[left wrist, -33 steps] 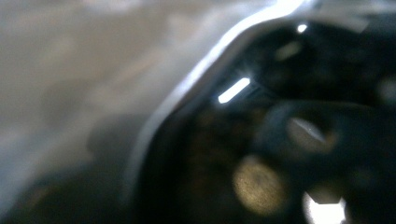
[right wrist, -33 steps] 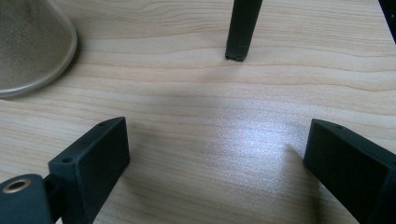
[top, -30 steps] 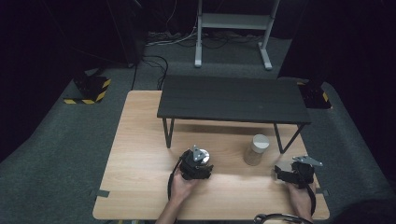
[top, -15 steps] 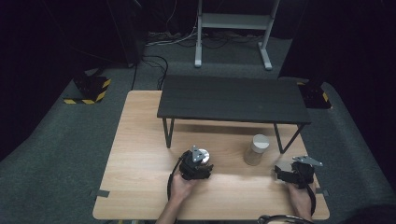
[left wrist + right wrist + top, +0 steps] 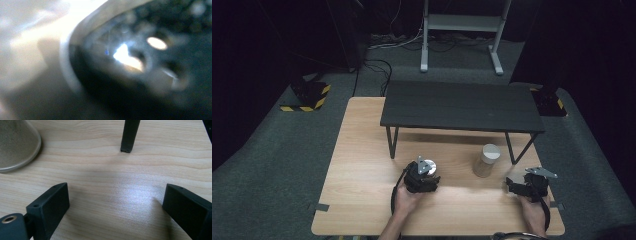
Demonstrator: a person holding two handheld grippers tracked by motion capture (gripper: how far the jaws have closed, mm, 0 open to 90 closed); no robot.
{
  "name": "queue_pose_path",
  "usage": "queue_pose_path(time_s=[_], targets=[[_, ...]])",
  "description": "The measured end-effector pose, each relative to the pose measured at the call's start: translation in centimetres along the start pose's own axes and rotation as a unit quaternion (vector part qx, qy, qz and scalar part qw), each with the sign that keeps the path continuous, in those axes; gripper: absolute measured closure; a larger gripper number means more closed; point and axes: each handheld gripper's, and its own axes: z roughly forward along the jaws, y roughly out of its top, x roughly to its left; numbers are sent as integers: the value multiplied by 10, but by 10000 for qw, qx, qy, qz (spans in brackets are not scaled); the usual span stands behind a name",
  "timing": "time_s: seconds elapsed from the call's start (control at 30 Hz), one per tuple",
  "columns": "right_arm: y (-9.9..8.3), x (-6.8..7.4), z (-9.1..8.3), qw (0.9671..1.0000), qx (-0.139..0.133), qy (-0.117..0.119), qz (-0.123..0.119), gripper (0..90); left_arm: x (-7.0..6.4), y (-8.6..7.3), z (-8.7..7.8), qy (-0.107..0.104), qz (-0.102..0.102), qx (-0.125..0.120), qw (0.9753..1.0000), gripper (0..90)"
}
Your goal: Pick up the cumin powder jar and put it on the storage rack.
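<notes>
Landmark: jar [image 5: 487, 160], pale, with a white lid, upright on the wooden surface [image 5: 362, 150], just in front of the black rack [image 5: 462, 105] and near the rack's right front leg [image 5: 510, 148].

Left gripper [image 5: 422, 176]: on the surface, left of the jar and apart from it, a stretch of bare wood between. Grey plate on top, cable looping back toward the person's left hand [image 5: 404, 202], which grips it from behind. Jaws hidden under the body in the high view. The left gripper view is blurred: a pale curved edge over a dark shape with bright glints, nothing legible. Cannot tell how far its jaws stand apart, nor whether they hold anything.

Right gripper [image 5: 115, 207]: right of the jar and a little nearer the person, held by the right hand [image 5: 534, 212]. In the right gripper view the jaws stand wide apart, low over bare wood, nothing between them. The jar's base [image 5: 17, 145] shows at upper left of that view, clear of the left jaw. The foot of the rack leg [image 5: 128, 137] stands ahead of the jaws, on the wood, to the right of the jar.

Jar untouched by either gripper.
</notes>
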Motion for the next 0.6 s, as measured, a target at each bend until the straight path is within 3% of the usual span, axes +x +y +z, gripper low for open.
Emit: queue_pose_path(time_s=[0.5, 0.53, 0.6], targets=[[0, 0, 0, 10000, 3, -2, 7, 63, -8, 5, 1, 173, 15, 96, 9998, 312], [0, 0, 0, 10000, 2, -1, 6, 63, 9, 48, -10, 99, 1564, 1357, 9783, 312], [0, 0, 0, 10000, 3, -2, 6, 63, 7, 50, -10, 139, 1558, 1395, 9778, 312]])
